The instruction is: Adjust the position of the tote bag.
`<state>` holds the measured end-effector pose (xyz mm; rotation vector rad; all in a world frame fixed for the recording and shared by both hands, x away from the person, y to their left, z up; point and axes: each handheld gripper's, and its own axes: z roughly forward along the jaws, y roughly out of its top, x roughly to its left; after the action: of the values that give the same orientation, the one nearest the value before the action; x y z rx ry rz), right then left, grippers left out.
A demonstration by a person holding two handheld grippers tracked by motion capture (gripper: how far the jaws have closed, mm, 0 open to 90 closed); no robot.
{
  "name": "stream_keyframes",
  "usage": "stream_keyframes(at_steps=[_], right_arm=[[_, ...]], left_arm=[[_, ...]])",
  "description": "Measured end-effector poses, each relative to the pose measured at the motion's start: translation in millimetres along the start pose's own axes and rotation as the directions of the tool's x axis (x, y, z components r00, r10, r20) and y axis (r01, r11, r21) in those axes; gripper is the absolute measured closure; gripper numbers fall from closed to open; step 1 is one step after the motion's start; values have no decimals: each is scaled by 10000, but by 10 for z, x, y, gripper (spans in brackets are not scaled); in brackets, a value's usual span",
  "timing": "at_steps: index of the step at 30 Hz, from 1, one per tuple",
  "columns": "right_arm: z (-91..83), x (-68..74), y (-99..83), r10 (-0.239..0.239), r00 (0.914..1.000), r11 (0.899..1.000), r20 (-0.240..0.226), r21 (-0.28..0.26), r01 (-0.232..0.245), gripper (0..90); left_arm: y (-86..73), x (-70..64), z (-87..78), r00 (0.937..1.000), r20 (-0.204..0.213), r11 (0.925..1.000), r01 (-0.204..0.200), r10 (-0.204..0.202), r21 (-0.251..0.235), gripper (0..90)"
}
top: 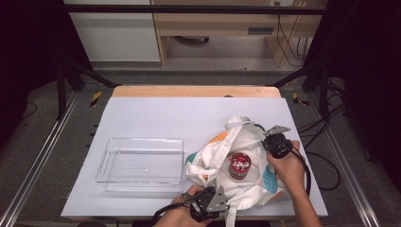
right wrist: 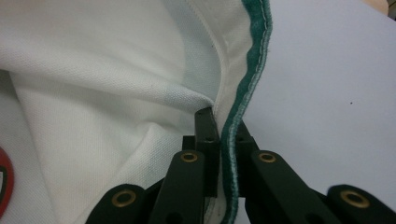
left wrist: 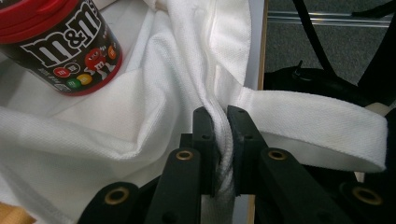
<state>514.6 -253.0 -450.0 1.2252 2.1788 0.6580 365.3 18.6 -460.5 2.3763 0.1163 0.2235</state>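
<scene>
The left tongs (left wrist: pixel 219 140) are clamped on the near rim of the white cloth bag (top: pixel 246 142), and the right tongs (right wrist: pixel 223 140) pinch its green-stitched far edge. Between them the bag lies open on the table (top: pixel 156 118), a red M&M's can (top: pixel 239 165) inside it, a clear plastic tray (top: pixel 142 163) just beside it.

a pale grey table (top: pixel 156 116) with a wooden far edge is carrying two things. a clear plastic tray (top: pixel 141 163) is sitting on its left half. just right of the tray, a white cloth bag (top: pixel 215 158) with orange and teal patches is lying crumpled on the table's near right part.
</scene>
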Motion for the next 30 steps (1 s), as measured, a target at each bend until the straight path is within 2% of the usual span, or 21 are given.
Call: stream_keyframes(at_steps=[7, 13, 16, 19, 22, 26, 28, 30], right_arm=[[-2, 43, -12, -140, 9995, 9999, 280, -11, 140, 870], [-14, 44, -57, 10, 9997, 9998, 246, -175, -5, 847], [-61, 65, -51, -33, 9986, 9996, 521, -261, 47, 764], [-195, 62, -57, 25, 9972, 9973, 754, -729, 30, 611], [-415, 35, -60, 543, 9950, 9919, 835, -1195, -441, 439], [-658, 70, -83, 830, 9919, 9824, 965, -1752, -652, 336], [-739, 106, -111, 913, 9912, 9787, 960, -1927, -715, 299], [-830, 157, -151, 993, 9931, 9764, 629, -1986, -850, 322]], left_arm=[[-21, -14, 26, 10000, 34, 10000, -53, 53, 62, 825], [-34, -17, 34, 10000, 26, 10000, 53, -53, 20, 817], [-33, -13, 13, 9997, 100, 9997, 237, -236, -96, 783], [-2, -10, -34, 9995, 45, 9993, 309, -308, -227, 686], [51, 3, -108, 9984, -38, 9978, 560, -562, -345, 611], [130, -18, -212, 9983, -226, 9966, 530, -546, -631, 541], [172, -8, -264, 9961, -412, 9928, 743, -784, -938, 485], [204, 13, -296, 9929, -557, 9891, 985, -1050, -1093, 432]])
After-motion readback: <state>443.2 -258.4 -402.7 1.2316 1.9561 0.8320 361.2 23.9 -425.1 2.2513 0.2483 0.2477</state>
